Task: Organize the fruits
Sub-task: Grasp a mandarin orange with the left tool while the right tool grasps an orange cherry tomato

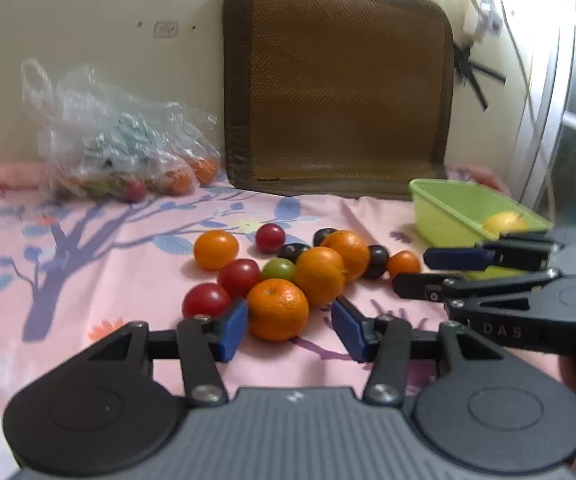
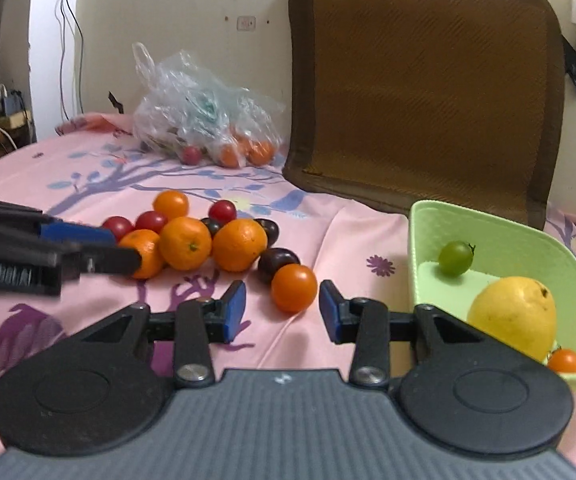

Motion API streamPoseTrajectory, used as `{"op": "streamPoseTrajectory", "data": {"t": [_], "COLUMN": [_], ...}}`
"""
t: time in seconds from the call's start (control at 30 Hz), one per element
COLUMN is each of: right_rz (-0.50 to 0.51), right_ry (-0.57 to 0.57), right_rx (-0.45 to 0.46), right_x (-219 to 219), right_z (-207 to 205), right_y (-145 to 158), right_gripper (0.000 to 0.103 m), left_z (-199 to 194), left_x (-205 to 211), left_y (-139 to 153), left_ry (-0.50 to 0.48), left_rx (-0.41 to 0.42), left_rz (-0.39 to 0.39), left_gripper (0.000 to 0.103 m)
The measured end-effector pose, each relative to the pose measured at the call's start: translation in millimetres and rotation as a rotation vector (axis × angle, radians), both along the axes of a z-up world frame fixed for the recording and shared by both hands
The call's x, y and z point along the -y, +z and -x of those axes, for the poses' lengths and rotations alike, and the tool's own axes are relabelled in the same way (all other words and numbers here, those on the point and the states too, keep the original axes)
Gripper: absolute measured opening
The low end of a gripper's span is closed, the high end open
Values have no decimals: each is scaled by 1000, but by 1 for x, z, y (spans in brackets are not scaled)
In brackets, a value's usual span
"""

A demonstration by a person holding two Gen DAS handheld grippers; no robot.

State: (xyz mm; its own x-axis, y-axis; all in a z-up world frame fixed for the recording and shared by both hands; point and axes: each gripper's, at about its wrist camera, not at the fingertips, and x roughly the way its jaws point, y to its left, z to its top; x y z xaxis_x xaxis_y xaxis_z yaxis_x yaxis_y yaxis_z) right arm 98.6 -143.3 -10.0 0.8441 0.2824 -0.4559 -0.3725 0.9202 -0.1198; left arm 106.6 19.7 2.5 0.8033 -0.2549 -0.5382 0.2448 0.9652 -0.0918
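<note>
Reaching low over the pink floral bedsheet (image 2: 320,208), both grippers are closing in on the loose fruit pile from the near edge. The right gripper (image 2: 281,307) is standing spread, its blue pads flanking a small orange tomato (image 2: 294,287) that is lying straight ahead between the tips; gaps are showing on both sides, so nothing is pinched yet. That tomato is sitting at the pile's right fringe, touching a dark plum (image 2: 277,261) behind it, and is the piece nearest the green basket (image 2: 488,224), which is resting by the sheet's right edge, just right of this gripper. Inside the basket a yellow citrus fruit (image 2: 512,316), a green tomato (image 2: 455,258) and another small orange tomato (image 2: 564,361) are already lying.

The left gripper (image 1: 290,326) is also spread, its jaws bracketing a mandarin (image 1: 277,308) at the pile's near side; the left pad looks to be just at the skin, the right pad clearly apart. The mandarin is round, so no long axis is mattering; a straight squeeze should do.

Judging by position, the right hand is nearer the basket, so its tomato probably goes first. A plastic bag (image 2: 203,116) holding more fruit is lying near the far edge.
</note>
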Motion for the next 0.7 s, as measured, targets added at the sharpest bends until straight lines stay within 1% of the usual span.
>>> {"op": "streamPoseTrajectory", "data": {"t": [0.1, 0.17, 0.23, 0.3, 0.33, 0.37, 0.43, 0.5, 0.6, 0.63, 0.67, 0.7], "right_rz": [39, 58, 76, 95, 93, 88, 95, 114, 93, 87, 76, 65], "right_ry": [-6, -9, -14, -22, -23, -20, -17, -36, -29, -28, -25, -24], "right_rx": [-2, -2, -2, 5, 4, 2, 2, 12, 9, 14, 15, 12], "right_x": [-7, -10, -13, -14, -14, -13, -13, -12, -7, -6, -4, -2], "right_z": [-8, -11, -15, -15, -16, -16, -16, -16, -10, -7, -3, -1], "right_y": [-3, -6, -9, -11, -11, -11, -11, -11, -10, -9, -8, -7], "right_gripper": [40, 40, 40, 41, 40, 40, 40, 28, 28, 28, 28, 28], "left_z": [-4, -7, -9, -8, -6, -5, -1, 0, -1, -2, -4, -6], "left_x": [2, 1, 0, 1, 2, 3, 4, 3, 1, 1, 3, 5], "left_y": [0, -1, -1, -2, -2, -2, -2, -2, -2, -2, -2, -2], "left_ry": [11, 16, 20, 35, 40, 37, 32, 26, 24, 27, 33, 30], "left_rx": [-9, -18, -26, -25, -22, -19, -12, -11, -15, -18, -26, -31], "left_rz": [-18, -20, -13, -25, -36, -43, -57, -58, -51, -53, -59, -63], "left_gripper": [49, 53, 53, 53, 52, 45, 39, 39, 39, 42, 52, 55]}}
